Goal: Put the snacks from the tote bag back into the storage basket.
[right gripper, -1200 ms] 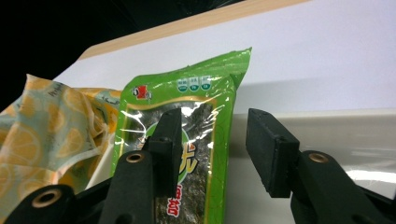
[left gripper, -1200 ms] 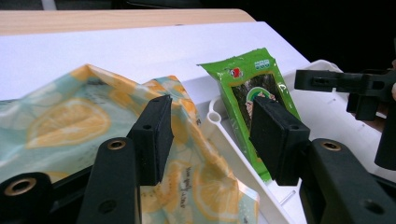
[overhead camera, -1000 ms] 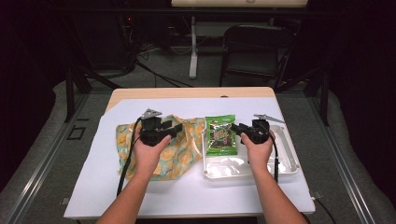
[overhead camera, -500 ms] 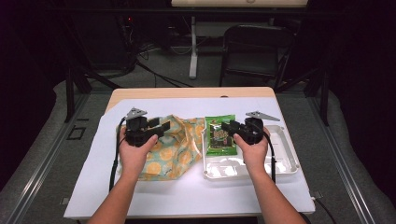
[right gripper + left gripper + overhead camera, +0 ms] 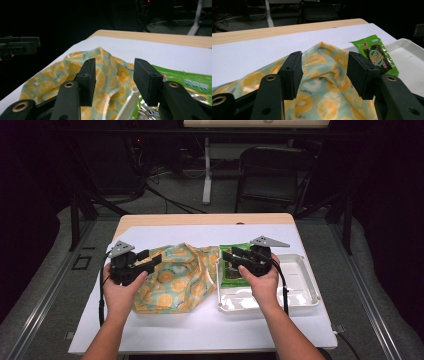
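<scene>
A cloth point(image 5: 175, 277) printed with orange citrus slices lies crumpled on the white sheet, left of centre. Beside it, a green snack packet point(image 5: 231, 270) rests in the left end of a white tray point(image 5: 300, 275). My left gripper point(image 5: 154, 259) hovers open over the cloth's left edge, jaws pointing right and nothing between them. My right gripper point(image 5: 229, 256) hangs above the packet, jaws pointing left; they have just been opening, with nothing between them. The left gripper view looks across the cloth point(image 5: 324, 90) to the packet point(image 5: 375, 53). The right gripper view shows cloth point(image 5: 62, 70), tray rim point(image 5: 130, 100) and packet point(image 5: 190, 77).
A white sheet point(image 5: 200, 330) covers most of the wooden table point(image 5: 200, 219). The right half of the tray holds nothing. A dark chair point(image 5: 280, 175) and a desk leg point(image 5: 206, 175) stand beyond the far edge, amid cables on the floor.
My left hand has slid left, from over the cloth's middle to its left edge. My right hand has moved left and risen above the packet. Cloth and packet lie as before.
</scene>
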Tool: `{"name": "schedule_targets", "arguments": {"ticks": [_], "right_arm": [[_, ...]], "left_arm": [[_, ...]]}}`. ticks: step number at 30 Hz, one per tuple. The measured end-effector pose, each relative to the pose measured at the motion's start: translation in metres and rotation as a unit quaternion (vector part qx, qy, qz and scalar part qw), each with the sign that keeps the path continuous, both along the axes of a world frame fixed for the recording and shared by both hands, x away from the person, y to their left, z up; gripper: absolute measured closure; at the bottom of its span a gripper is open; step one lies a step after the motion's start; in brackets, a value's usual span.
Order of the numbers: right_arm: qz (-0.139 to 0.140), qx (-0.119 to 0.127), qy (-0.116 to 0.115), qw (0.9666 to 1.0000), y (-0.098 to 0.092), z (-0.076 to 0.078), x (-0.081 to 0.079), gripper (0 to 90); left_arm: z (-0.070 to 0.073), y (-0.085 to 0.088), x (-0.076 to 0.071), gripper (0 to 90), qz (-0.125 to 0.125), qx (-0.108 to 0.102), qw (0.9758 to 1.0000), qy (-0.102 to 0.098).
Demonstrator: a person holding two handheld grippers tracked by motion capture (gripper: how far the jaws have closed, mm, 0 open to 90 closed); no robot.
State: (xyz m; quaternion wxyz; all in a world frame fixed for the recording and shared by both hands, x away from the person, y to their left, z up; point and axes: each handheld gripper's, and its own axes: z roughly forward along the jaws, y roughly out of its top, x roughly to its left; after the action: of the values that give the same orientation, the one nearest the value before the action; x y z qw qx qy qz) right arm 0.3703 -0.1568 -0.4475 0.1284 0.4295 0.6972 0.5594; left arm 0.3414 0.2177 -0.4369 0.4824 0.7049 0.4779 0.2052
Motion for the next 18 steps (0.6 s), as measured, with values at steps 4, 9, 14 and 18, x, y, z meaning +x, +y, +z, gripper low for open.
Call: {"name": "schedule_targets", "arguments": {"ticks": [4,9,14,18], "right_arm": [[0.020,-0.016,-0.011,0.9996,0.009,0.004,-0.007,52.9],[0.044,-0.041,-0.021,0.9979,0.019,0.001,-0.020,50.9],[0.064,-0.072,-0.023,0.9951,0.027,-0.011,-0.035,50.2],[0.076,-0.090,-0.023,0.9928,0.033,-0.021,-0.047,50.7]], "left_arm": [[-0.004,0.014,-0.007,46.2,0.010,0.002,0.9999,-0.005],[-0.015,0.033,-0.015,45.5,0.028,0.010,0.9996,0.005],[-0.029,0.047,-0.022,44.7,0.043,0.013,0.9989,0.016],[-0.041,0.055,-0.030,44.5,0.052,0.024,0.9980,0.025]]}}
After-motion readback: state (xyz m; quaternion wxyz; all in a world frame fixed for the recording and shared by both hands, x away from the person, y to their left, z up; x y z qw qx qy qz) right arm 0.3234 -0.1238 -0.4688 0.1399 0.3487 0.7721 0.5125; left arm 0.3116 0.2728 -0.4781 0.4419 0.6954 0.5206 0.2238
